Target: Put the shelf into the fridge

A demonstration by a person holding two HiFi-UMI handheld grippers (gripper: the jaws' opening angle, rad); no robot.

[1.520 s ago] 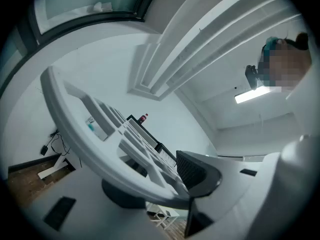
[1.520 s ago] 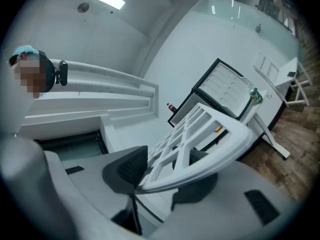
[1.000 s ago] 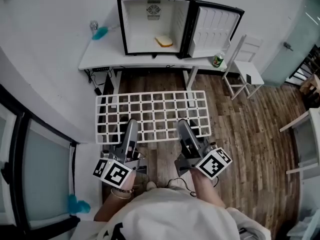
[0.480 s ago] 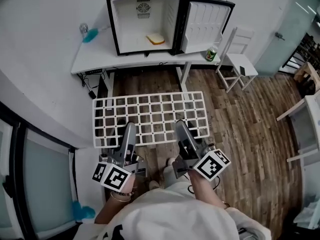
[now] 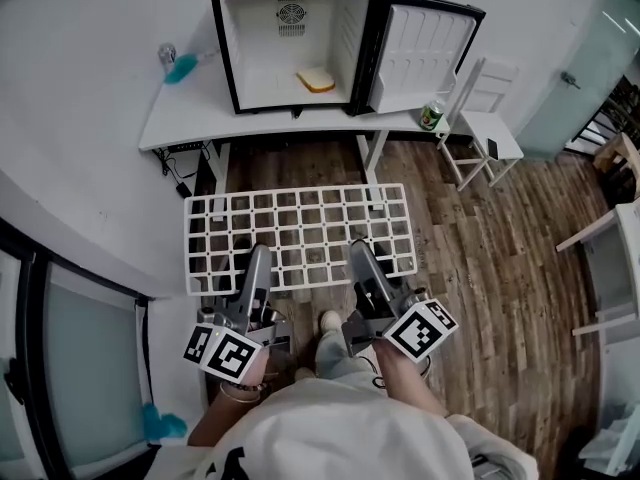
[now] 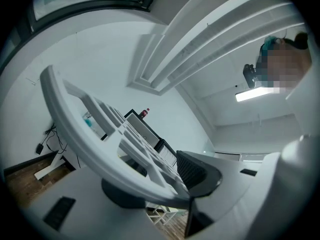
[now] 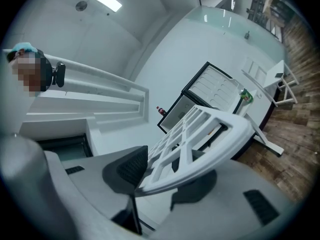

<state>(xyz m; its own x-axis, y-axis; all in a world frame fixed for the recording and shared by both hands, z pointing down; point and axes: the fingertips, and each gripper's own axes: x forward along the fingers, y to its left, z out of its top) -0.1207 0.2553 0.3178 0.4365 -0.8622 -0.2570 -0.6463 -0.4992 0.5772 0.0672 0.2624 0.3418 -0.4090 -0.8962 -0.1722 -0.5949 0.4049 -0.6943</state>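
Note:
The white grid shelf (image 5: 300, 192) is held level above the wooden floor, in front of the open black mini fridge (image 5: 290, 38) on the white table (image 5: 200, 120). My left gripper (image 5: 258, 260) is shut on the shelf's near edge left of centre. My right gripper (image 5: 362, 255) is shut on the same edge right of centre. In the left gripper view the shelf (image 6: 95, 144) runs out from the left gripper (image 6: 167, 189) toward the fridge (image 6: 142, 129). In the right gripper view the shelf (image 7: 210, 129) sits in the right gripper (image 7: 162, 176), with the fridge (image 7: 200, 99) beyond.
The fridge door (image 5: 422, 43) stands swung open to the right. A slice of bread (image 5: 316, 81) lies on the fridge floor. A green can (image 5: 432, 116) stands at the table's right corner, and a white chair (image 5: 485, 123) beside it. A blue object (image 5: 180, 68) lies at the table's left.
The shelf and both grippers have moved a little toward the fridge, which now looks larger. A foot has come forward under the shelf's near edge. Both grips are unchanged.

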